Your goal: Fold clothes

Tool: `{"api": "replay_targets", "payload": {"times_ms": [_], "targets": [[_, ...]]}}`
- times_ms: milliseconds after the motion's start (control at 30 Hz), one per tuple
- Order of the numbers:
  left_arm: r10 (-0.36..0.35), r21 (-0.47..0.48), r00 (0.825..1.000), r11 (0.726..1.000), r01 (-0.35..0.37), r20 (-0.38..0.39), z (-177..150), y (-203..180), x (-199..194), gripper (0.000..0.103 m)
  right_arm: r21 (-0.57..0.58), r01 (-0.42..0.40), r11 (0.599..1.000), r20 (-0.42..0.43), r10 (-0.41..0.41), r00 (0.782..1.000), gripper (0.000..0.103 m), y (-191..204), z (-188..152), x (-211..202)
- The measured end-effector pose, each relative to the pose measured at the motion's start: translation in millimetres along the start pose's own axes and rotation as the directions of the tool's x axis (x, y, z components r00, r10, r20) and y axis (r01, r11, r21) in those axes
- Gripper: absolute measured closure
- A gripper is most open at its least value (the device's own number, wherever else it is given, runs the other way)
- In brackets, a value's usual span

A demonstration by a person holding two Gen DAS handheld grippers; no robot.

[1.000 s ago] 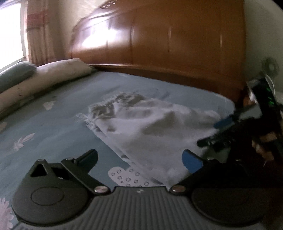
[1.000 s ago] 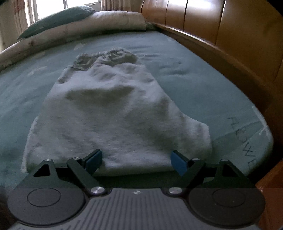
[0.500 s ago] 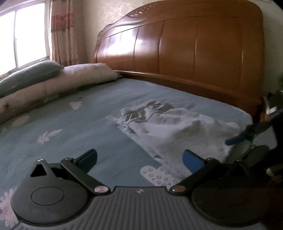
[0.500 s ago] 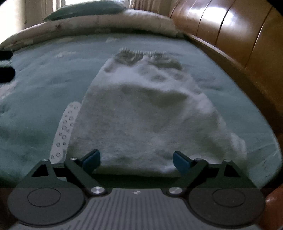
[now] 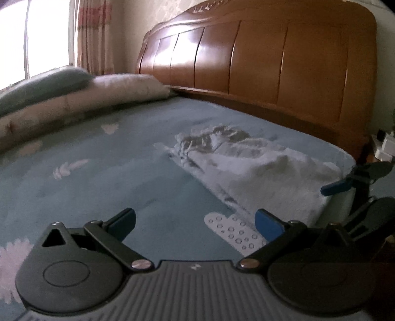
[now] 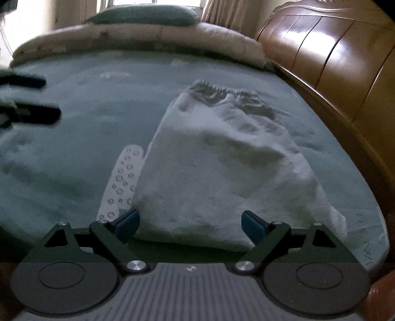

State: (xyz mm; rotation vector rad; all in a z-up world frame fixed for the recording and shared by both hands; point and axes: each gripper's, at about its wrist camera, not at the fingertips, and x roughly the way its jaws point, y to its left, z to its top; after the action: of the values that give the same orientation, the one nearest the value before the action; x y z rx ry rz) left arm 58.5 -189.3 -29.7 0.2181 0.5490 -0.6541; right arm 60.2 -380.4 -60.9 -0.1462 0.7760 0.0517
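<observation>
A pale grey garment (image 5: pixel 256 168) (image 6: pixel 222 172) lies folded lengthwise on the blue bed sheet (image 5: pixel 123 172), its gathered waistband at the far end. My left gripper (image 5: pixel 195 222) is open over bare sheet, to the left of the garment's near edge, holding nothing. My right gripper (image 6: pixel 190 221) is open at the garment's near hem, with the cloth edge lying between the fingers' span, not clamped. The right gripper (image 5: pixel 345 182) shows at the right edge of the left wrist view, and the left gripper's dark fingers (image 6: pixel 37 114) are blurred at the left of the right wrist view.
A wooden headboard (image 5: pixel 271 66) (image 6: pixel 333 64) runs along the bed's far right side. Rolled bedding (image 5: pixel 81 103) and a green pillow (image 6: pixel 145 14) lie near the window. A white dotted print (image 5: pixel 234 232) marks the sheet beside the garment. The bed's edge is close under the right gripper.
Both grippers have pulled away leftward and back from the garment. The left one now hovers over bare sheet instead of over the cloth. Both stayed open.
</observation>
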Motion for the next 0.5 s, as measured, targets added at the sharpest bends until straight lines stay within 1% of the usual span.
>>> {"api": "replay_targets", "payload": {"times_ms": [133,233,333,367,433,500], "targets": [[0.022,0.016,0.999,1.000,-0.021,-0.039,-10.5,5.9,10.6,0.001,-0.026,-0.060,0.998,0.014,0.060,0.998,0.011,11.0,5.3,-1.9],[0.030,0.017,0.998,0.999,-0.029,-0.059,-17.2,12.4,15.6,0.001,-0.057,-0.127,0.990,0.003,0.127,0.992,0.011,27.3,11.1,7.4],[0.024,-0.002,0.997,1.000,-0.024,-0.067,-23.0,21.5,17.9,0.001,-0.067,-0.183,0.981,-0.077,0.178,0.981,0.011,43.0,11.0,26.8],[0.021,-0.009,0.997,1.000,-0.022,-0.068,-24.7,24.7,18.3,0.001,-0.059,-0.185,0.981,-0.104,0.178,0.978,0.010,46.1,10.0,33.0],[0.014,-0.019,0.998,1.000,-0.016,-0.066,-27.4,29.1,18.2,0.001,-0.066,-0.176,0.982,-0.120,0.168,0.979,0.006,52.9,10.0,35.1],[0.007,-0.025,0.998,1.000,-0.009,-0.061,-29.5,31.5,17.3,0.001,-0.073,-0.191,0.979,-0.127,0.181,0.975,0.007,54.6,16.1,31.1]]}}
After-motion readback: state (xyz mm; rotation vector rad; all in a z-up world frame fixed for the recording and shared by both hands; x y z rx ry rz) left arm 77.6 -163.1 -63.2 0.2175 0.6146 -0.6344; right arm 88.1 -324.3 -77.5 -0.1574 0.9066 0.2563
